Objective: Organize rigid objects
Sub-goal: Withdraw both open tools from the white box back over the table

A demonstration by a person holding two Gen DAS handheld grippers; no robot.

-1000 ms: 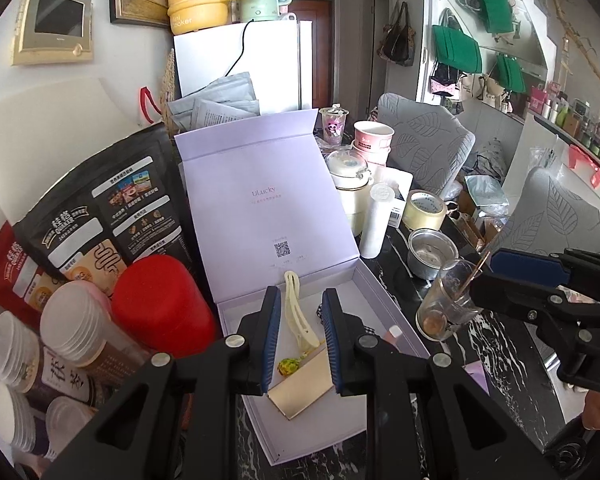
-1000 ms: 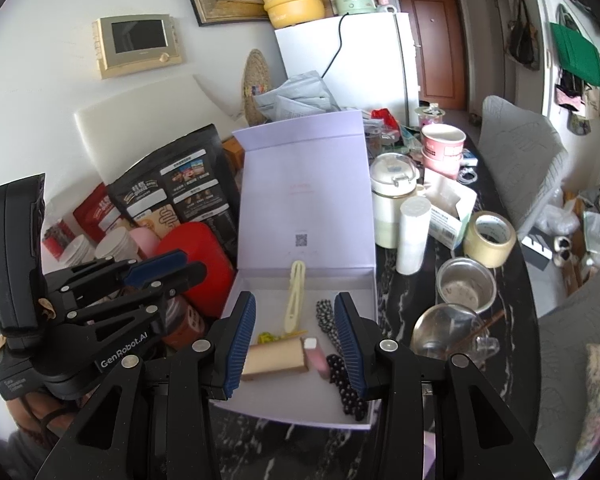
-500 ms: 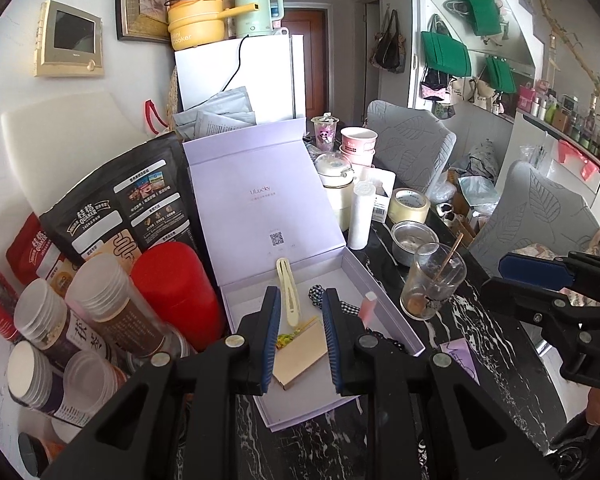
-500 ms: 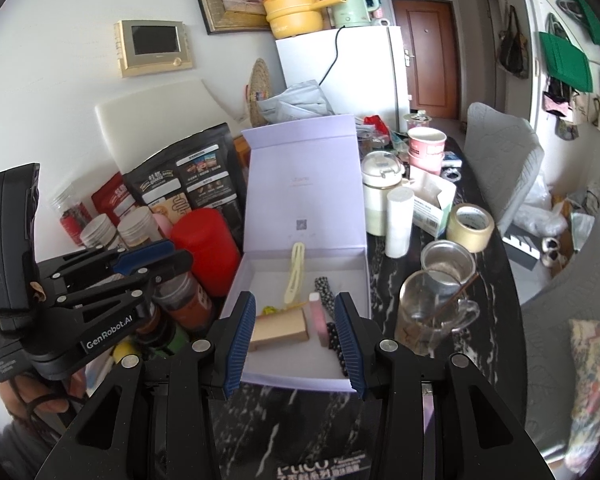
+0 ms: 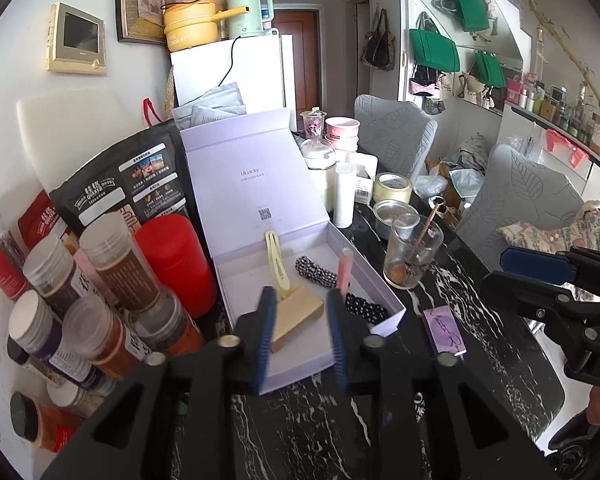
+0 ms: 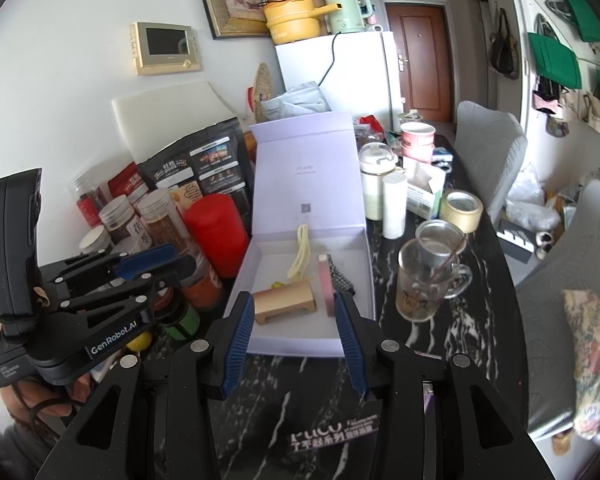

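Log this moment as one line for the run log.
left hand-held gripper: jaws just opening, empty | right hand-held gripper: open, empty | box: lid up, holds clip, block

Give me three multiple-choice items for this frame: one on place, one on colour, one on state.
1. Where does the yellow hair clip lie?
A. in the lilac box
B. in the glass mug
C. on the chair

2. What colour is the canister left of the box?
A. green
B. red
C. white

3. How is the box lid?
A. shut
B. taken off
C. standing open

Answers: 1 A, the clip rests on the box floor; 2 B, its whole body is red; 3 C, the lid stands up behind the tray.
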